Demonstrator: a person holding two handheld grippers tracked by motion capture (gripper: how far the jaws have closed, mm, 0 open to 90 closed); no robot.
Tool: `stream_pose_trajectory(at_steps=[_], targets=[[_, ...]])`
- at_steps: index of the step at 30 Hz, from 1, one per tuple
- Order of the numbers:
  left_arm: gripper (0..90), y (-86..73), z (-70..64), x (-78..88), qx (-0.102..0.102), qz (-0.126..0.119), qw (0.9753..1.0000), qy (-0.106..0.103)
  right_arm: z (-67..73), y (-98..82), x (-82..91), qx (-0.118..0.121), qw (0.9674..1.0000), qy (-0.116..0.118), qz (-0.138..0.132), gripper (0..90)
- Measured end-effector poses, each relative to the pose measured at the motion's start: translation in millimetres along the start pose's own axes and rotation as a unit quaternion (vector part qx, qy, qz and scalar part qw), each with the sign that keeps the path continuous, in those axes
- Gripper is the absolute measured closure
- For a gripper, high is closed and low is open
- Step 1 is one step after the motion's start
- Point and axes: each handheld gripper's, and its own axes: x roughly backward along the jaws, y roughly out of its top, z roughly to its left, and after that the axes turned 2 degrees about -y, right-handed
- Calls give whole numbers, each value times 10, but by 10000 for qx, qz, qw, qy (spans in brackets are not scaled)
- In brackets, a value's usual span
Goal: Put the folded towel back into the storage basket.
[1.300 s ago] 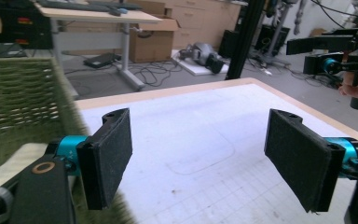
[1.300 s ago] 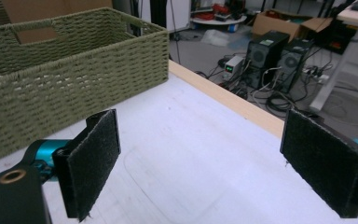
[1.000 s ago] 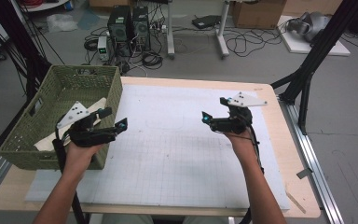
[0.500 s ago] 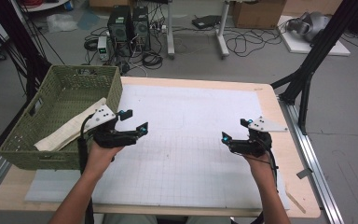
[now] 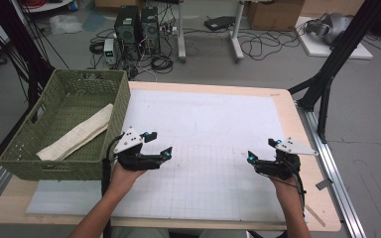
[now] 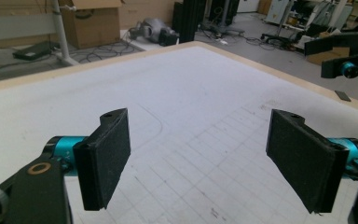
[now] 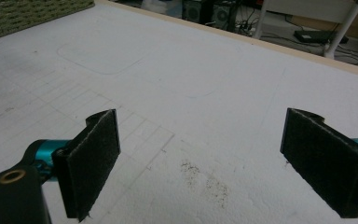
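Both tools pulled back toward six o'clock: left tool [image 5: 158,145] and right tool [image 5: 258,150], jaws apart, empty. Folded cloth [image 5: 77,133] lies in the green basket [image 5: 87,171]; left cable could snag its rim.

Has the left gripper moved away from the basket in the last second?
Yes. The left gripper has shifted right and toward the table's near edge, off the green basket and over the white mat.

Open white mat [image 5: 208,129] between hand-held grippers (green basket [image 5: 59,168] far left)

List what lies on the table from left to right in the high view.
Green basket holding a folded cloth → left gripper → white mat → right gripper.
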Motion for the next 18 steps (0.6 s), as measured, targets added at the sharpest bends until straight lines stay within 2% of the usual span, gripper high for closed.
stream_pose_trajectory(at_steps=[8,13,18], targets=[[223,-111,-18,8,7,57,10000,-38,100,-6,34,48,9999,-88,12,112],[227,-145,-14,-1,-12,179,9998,-7,91,-30,20,17,10000,-91,9,112],[228,-152,-10,0,8,179,9998,22,84,-47,4,1,10000,-89,42,112]])
